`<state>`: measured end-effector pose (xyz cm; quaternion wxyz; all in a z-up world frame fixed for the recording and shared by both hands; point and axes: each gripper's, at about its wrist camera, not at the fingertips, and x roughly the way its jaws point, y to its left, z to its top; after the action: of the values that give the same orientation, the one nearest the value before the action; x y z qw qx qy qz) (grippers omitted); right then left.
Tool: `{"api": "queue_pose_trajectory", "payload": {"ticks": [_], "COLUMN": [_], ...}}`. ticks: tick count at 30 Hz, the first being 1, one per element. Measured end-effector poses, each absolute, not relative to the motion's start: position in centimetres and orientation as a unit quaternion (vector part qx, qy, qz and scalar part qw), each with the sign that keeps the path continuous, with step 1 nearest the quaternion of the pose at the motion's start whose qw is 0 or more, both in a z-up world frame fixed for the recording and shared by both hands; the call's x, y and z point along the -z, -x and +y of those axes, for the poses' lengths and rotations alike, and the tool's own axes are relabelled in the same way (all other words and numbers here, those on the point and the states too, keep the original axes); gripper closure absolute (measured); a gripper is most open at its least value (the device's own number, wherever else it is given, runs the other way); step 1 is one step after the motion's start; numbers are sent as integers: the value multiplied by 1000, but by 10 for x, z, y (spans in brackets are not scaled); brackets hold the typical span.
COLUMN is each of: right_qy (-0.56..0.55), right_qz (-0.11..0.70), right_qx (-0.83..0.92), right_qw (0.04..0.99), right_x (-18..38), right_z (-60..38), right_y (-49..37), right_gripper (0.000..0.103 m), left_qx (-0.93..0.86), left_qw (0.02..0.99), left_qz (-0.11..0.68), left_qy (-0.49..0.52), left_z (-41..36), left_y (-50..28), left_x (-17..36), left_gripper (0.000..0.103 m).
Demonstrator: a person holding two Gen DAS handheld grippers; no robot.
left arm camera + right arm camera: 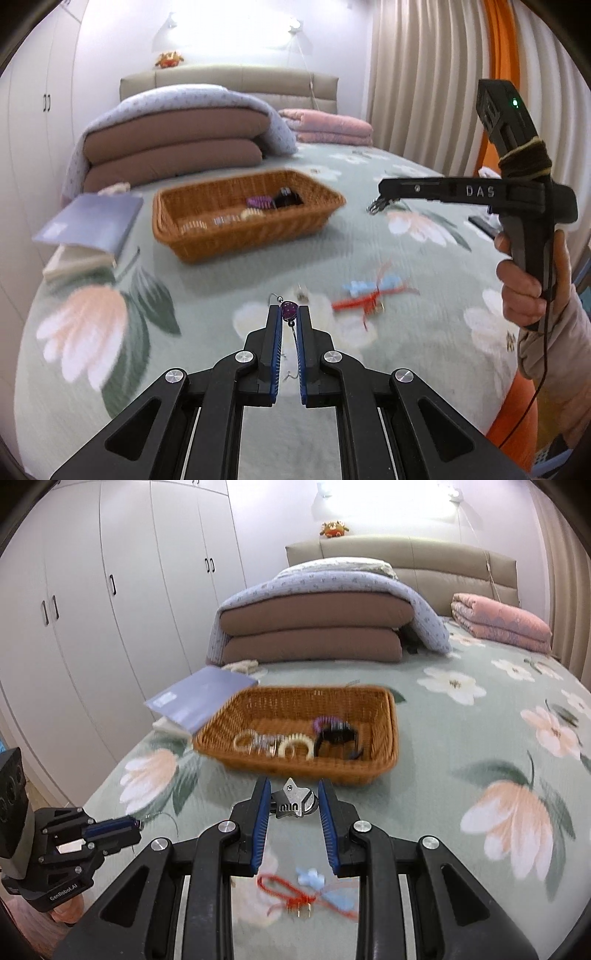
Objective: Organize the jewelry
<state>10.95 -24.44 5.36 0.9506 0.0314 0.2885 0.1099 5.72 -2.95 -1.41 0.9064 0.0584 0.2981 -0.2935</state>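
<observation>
Left wrist view: left gripper (289,314) pinched nearly shut on a purple bead earring (288,310), hook wire poking out by the tips. It's held above the floral bedspread (221,288), on the near side of the wicker basket (243,218). Basket holds hair ties & a dark item. Red & blue ribbon piece (369,295) lies on the bedspread, nearer than the basket, to its right. Right gripper (376,205) is right of the basket, a small metal thing at its tips.

Right wrist view: right gripper (293,801) part-open, pads clamped on a silver star charm (295,801), just in front of the basket (303,731). Ribbon piece (306,890) lies nearer than that. Left gripper (135,825) sits lower left of the basket, fingers together.
</observation>
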Motion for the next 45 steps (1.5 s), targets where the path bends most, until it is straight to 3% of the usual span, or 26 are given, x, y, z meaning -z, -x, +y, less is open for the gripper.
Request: {"api": "queue_pose_trajectory", "payload": {"ticks": [7,15,24,35,38,39,42,45], "right_qy": [-30,-47,-87,-113,-124,-127,-119,-106], "right_qz": [290,325,384,410,402,393,376,364], "right_qx": [-88,-32,-14,-18,-40,-48,-63,-70], "right_qw": [952,944,919,905,906,909,917,923], "right_x": [-77,-65,-22,0,-4,-8,-20,-32], "right_z": [-236,-227,-230,-240,-242,-242,-240,-239], "right_y": [-174,-259,-317,-329,-325,-320,-306,-288], "right_gripper": [74,74,74,73,56,54,54,54], "left_qx": [287,286,257,258,279,286,291,295], "left_qw": [919,919,911,897,889,886,888,894], "left_qz": [265,269,317,356,361,364,354,334], "left_qy": [-57,-45,-55,-42,-29,-26,-29,-38], "left_z": [-33,-51,-83,-93,-91,-91,-89,-85], "left_y": [-115,-211,-298,-317,-313,-310,-297,-276], "left_x": [-29,-58,-28,17,16,15,10,1], "left_gripper": [95,95,95,95,95,91,62,58]}}
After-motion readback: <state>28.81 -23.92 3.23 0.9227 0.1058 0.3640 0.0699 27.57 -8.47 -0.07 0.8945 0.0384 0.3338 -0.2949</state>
